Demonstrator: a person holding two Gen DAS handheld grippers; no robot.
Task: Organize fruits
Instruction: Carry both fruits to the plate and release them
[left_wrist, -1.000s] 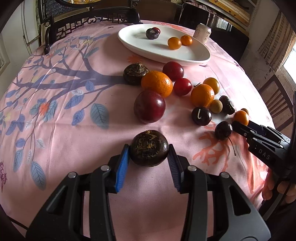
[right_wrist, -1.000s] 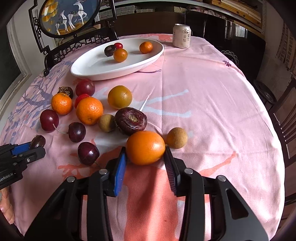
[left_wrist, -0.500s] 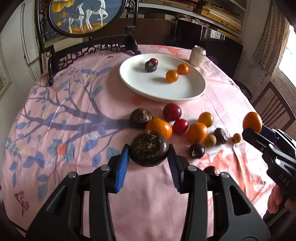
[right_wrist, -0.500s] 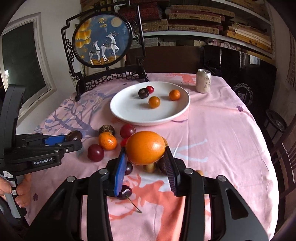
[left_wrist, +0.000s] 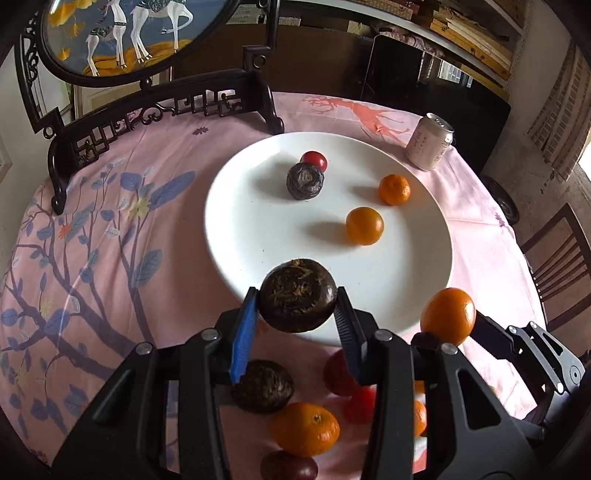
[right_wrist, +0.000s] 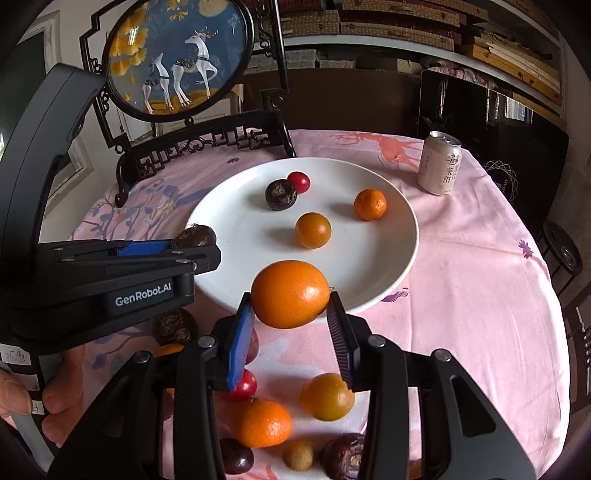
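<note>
- Pink tablecloth (left_wrist: 155, 229) under everything.
- White plate (left_wrist: 258, 229) holding a dark fruit, a red one and two small oranges.
- Left gripper (left_wrist: 297, 314) clamped on brown wrinkled fruit (left_wrist: 297, 293), above plate's near rim.
- Right gripper (right_wrist: 290, 317) clamped on large orange (right_wrist: 290, 293), above plate's near edge.
- Loose fruits (right_wrist: 260, 422) lying below.
- Can (right_wrist: 439, 162) beyond plate.

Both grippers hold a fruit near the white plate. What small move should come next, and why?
Probably carry both a little forward and lower them: the left gripper holds the dark fruit and the right gripper the orange only at the white plate near rim.
</note>
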